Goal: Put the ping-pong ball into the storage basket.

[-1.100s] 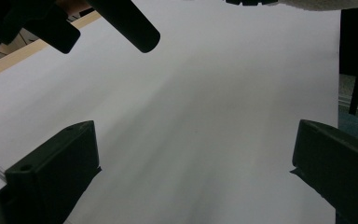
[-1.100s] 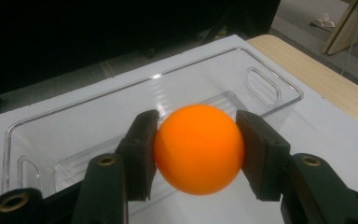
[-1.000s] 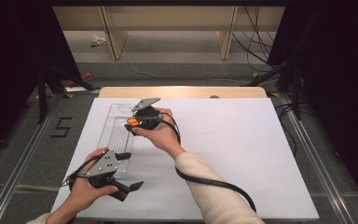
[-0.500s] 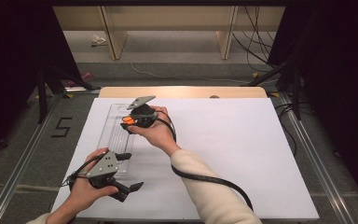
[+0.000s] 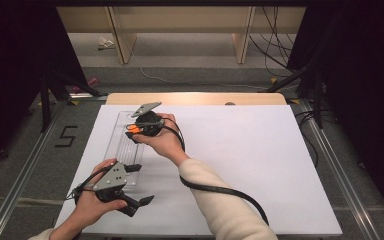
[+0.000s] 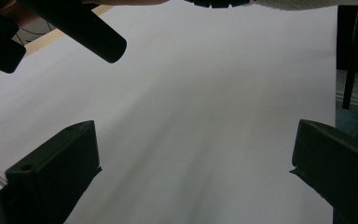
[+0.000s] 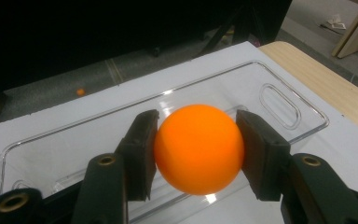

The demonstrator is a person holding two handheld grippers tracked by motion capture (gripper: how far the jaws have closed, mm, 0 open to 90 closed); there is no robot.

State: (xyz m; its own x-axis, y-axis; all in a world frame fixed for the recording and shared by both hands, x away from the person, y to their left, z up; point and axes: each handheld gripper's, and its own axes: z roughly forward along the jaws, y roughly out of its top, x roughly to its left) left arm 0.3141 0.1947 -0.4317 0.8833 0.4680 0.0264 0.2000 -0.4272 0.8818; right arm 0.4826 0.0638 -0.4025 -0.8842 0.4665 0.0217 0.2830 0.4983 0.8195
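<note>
An orange ball (image 7: pixel 198 148) sits squeezed between the two black pads of my right gripper (image 7: pixel 198 156), which is shut on it. From above, that gripper (image 5: pixel 132 131) hovers with the ball (image 5: pixel 134 129) over the far end of a clear plastic tray (image 5: pixel 121 150) on the left of the white table. The tray (image 7: pixel 279 100) lies just beneath the ball, with an oval handle slot at its end. My left gripper (image 5: pixel 139 184) stands open near the table's front left, beside the tray's near end. Its jaws (image 6: pixel 193 172) are wide apart with nothing between them.
White sheet (image 5: pixel 240 160) covers the table; a wooden strip (image 5: pixel 195 98) runs along its far edge. The right gripper's black cable (image 5: pixel 220 189) trails across the sheet. Dark stands and cables (image 5: pixel 300 75) flank the table on the floor. A small orange object (image 7: pixel 80 92) lies on the floor.
My right gripper has drifted slightly left and farther along the tray, still gripping the ball. The left gripper has stayed where it was.
</note>
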